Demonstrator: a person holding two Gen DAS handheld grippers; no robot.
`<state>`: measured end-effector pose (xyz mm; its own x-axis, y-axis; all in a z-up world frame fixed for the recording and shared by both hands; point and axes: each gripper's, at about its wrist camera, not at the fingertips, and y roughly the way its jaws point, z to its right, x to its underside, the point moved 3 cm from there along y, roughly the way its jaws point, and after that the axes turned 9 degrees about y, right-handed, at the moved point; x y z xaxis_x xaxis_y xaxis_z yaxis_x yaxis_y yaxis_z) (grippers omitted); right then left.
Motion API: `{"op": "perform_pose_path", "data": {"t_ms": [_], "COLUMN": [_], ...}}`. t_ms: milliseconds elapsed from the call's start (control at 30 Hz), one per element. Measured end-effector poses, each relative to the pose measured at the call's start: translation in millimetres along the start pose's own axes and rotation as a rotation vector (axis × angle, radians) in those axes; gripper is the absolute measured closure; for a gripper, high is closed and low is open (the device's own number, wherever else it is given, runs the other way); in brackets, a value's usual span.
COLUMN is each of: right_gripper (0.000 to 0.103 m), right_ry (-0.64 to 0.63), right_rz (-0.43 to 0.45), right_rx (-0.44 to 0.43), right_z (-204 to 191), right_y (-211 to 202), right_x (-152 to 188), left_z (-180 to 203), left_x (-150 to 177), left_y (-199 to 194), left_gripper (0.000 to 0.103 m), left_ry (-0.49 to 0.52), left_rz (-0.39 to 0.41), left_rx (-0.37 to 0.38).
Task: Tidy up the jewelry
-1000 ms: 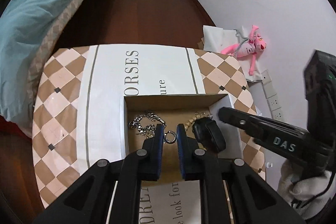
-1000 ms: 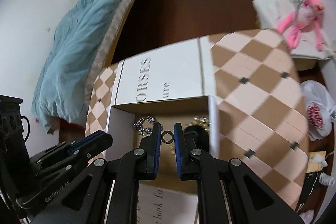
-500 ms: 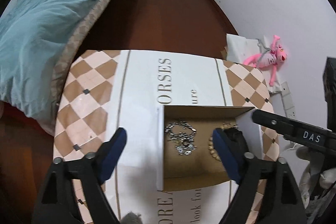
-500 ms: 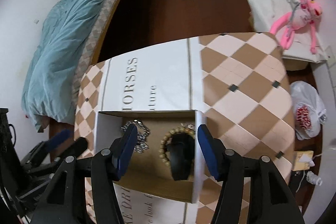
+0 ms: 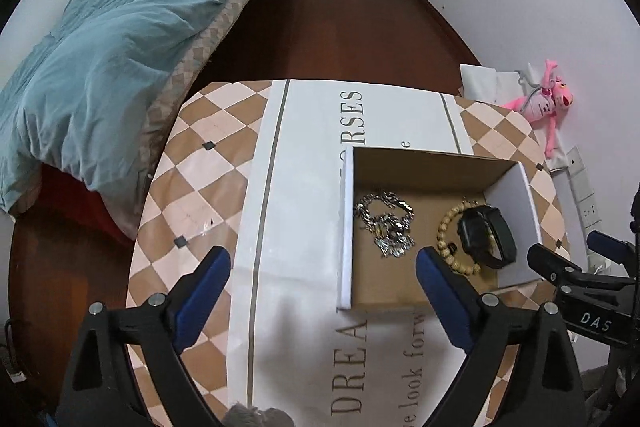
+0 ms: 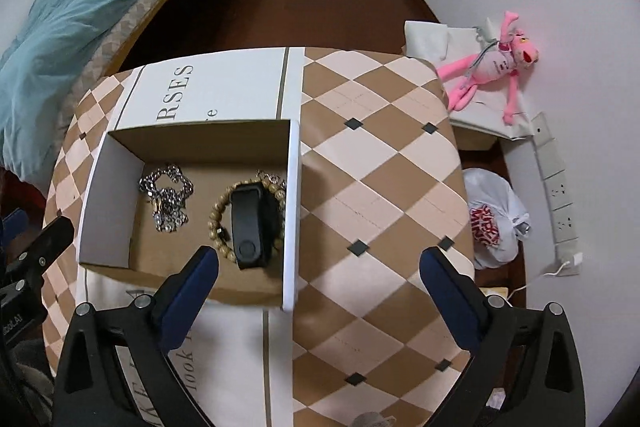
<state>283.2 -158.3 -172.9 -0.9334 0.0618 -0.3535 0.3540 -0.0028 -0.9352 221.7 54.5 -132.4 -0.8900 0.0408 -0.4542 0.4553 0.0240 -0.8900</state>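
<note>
Both tongs hang above the desk point(image 6: 384, 163) with their blue pads spread wide and nothing between them: the left tongs point(image 5: 320, 291) sit over the white runner just left of the cardboard box point(image 5: 516, 211), and the right tongs point(image 6: 320, 291) sit over the box's right wall and the checkered cloth beside it. All the jewelry in sight lies on the floor of the box. A silver chain point(image 5: 386, 223) is heaped toward the box's left wall, a ring of wooden beads point(image 5: 446, 231) lies toward its right wall, and a black wristband point(image 5: 486, 235) rests across and inside the bead ring, touching it; a thin gold-coloured piece point(image 6: 272, 179) seems to peek out behind the beads against the right wall, though it is too small to be sure. Nothing that looks like jewelry shows on the desk outside the box, so the collecting step looks finished, or close to it. If anything remains, it is likely tidying inside the box: the band sits on the beads, and parting them would mean lowering one pair of tongs inside the box walls, closing on the band alone and lifting it clear without dragging the beads. The chain is loose and would snag easily if brushed
</note>
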Motion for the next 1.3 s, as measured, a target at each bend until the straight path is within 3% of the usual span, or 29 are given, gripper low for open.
{"op": "perform_pose_path", "data": {"t_ms": [333,567,967,1300], "right_gripper": [0.001,0.001,0.001,0.0], "right_ry": [0.011,0.041,0.067,0.081], "right_rz": [0.074,0.17,0.387,0.494], "right_rx": [-0.013,-0.029,-0.044,-0.029], "right_z": [2.6,11.9,24.2,36.9], "right_y": [-54.7,-121.2,-259.1,-333.7], "right_x": [24.4,51.7,93.7,120.5], "left_z": [10.3,11.6,25.4,27.1], "left_x": [14.2,28.5,45.7,58.9], "left_y": [-51.1,-115.2,-232.4,-276.5], "left_gripper": [0.008,0.008,0.008,0.008], "left_ry": [0.009,0.001,0.042,0.016], "left_rz": [0.062,0.137,0.299,0.334], "left_rx": [-0.007,-0.067,-0.081,-0.062]}}
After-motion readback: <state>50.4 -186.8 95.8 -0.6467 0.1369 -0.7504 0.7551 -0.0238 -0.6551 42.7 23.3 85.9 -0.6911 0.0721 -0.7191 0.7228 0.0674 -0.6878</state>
